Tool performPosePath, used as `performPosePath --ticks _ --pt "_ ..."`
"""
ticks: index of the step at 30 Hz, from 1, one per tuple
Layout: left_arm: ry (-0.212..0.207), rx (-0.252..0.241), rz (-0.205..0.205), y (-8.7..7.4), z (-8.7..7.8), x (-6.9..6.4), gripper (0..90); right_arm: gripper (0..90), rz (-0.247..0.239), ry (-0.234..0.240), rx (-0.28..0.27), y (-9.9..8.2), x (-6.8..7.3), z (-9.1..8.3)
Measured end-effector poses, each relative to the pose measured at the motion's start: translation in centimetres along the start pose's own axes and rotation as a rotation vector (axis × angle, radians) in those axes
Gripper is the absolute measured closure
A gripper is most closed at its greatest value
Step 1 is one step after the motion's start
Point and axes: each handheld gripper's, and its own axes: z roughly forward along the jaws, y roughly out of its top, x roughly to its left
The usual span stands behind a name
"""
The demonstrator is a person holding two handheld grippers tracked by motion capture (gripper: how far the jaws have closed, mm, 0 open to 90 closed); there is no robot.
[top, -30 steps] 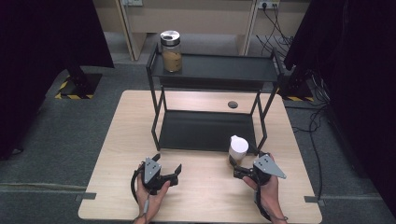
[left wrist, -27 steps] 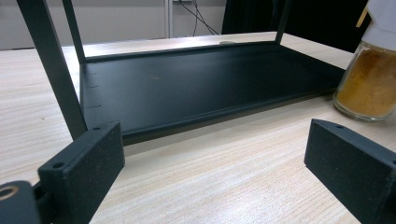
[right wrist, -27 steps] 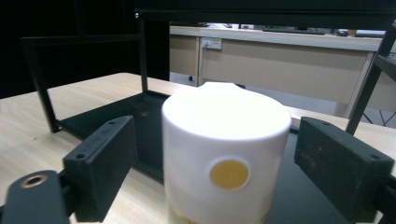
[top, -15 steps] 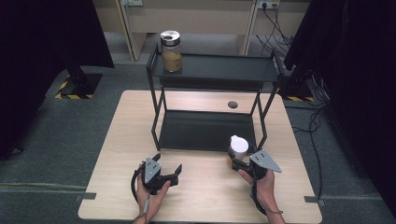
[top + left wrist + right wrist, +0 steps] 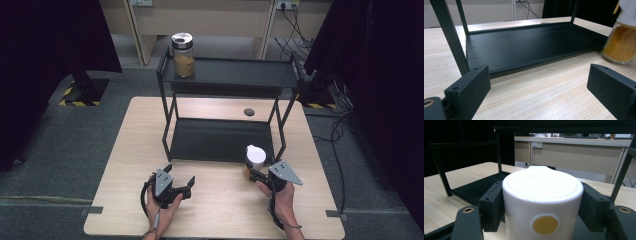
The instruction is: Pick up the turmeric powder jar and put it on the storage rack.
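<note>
The right gripper is clamped on the white-lidded spice jar, which stands on the table just beside the front right corner of the black two-tier rack, close to its right front leg. The left gripper rests spread wide and empty near the table's front edge, with bare wood between it and the rack's lower tray. I count two jars: this one and a second jar at the left end of the upper shelf, the rest of that shelf bare.
</note>
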Motion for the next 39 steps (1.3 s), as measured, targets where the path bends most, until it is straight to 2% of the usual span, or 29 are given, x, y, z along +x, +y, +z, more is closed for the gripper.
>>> performPosePath --ticks 8,14,28,39 --pt "-0.002 -0.001 0.0 0.0 0.0 0.0 4.0 31.0 0.0 -0.03 0.002 0.1 0.9 0.0" --pt "-0.003 -0.002 0.005 0.0 0.0 0.0 4.0 31.0 -0.003 -0.027 0.004 0.5 1.4 0.0" --pt "-0.001 -0.004 0.008 -0.1 0.0 0.0 4.1 31.0 -0.014 -0.011 -0.094 4.1 2.1 -1.1" --pt "-0.001 -0.005 0.01 -0.1 0.0 -0.1 4.0 31.0 -0.016 -0.026 -0.128 6.2 2.0 -1.5"
